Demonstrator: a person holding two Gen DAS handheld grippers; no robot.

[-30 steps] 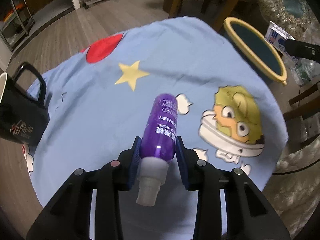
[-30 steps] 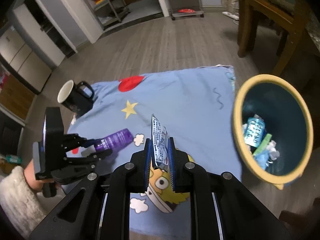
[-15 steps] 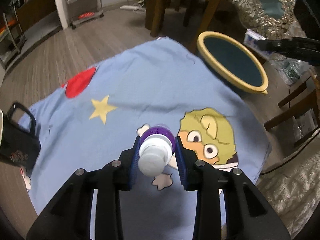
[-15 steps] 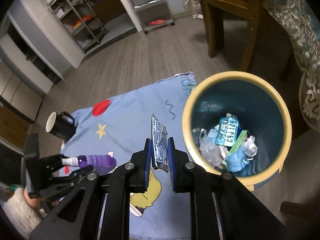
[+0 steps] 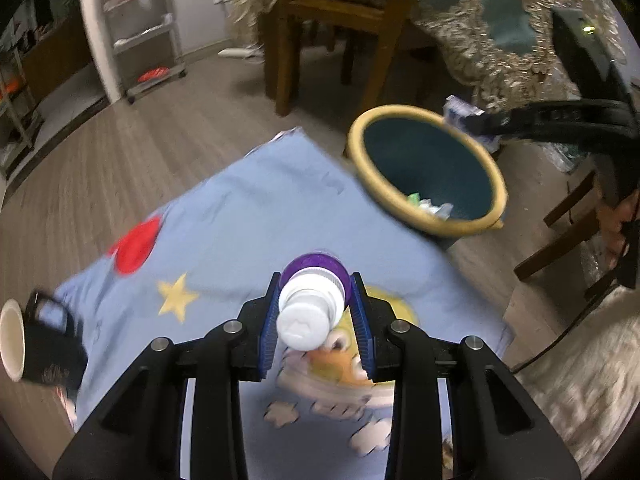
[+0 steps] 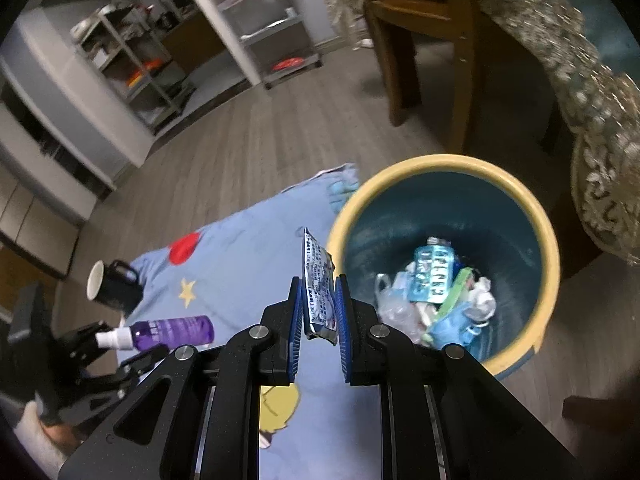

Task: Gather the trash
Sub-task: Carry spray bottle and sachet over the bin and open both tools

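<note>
- The right gripper [image 6: 319, 312] pinches a foil wrapper [image 6: 318, 280] just short of the bin's [image 6: 548, 240] near-left rim; let go now, and it may flutter onto the blue cloth [image 6: 248, 248].
- Lower left, the left gripper [image 5: 314, 316] clamps a purple spray bottle [image 5: 310, 300] by its neck, above the cloth; that round neck could slip.
- Far left, a black mug [image 6: 114, 286] stands clear.

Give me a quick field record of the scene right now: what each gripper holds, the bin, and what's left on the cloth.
left gripper: shut on purple bottle, white cap toward the camera
right gripper: shut on wrapper, beside the bin's rim
bin: yellow rim, teal inside, already holds trash
cloth: blue, cartoon print, spread on the floor
mug: black, at the cloth's edge
</note>
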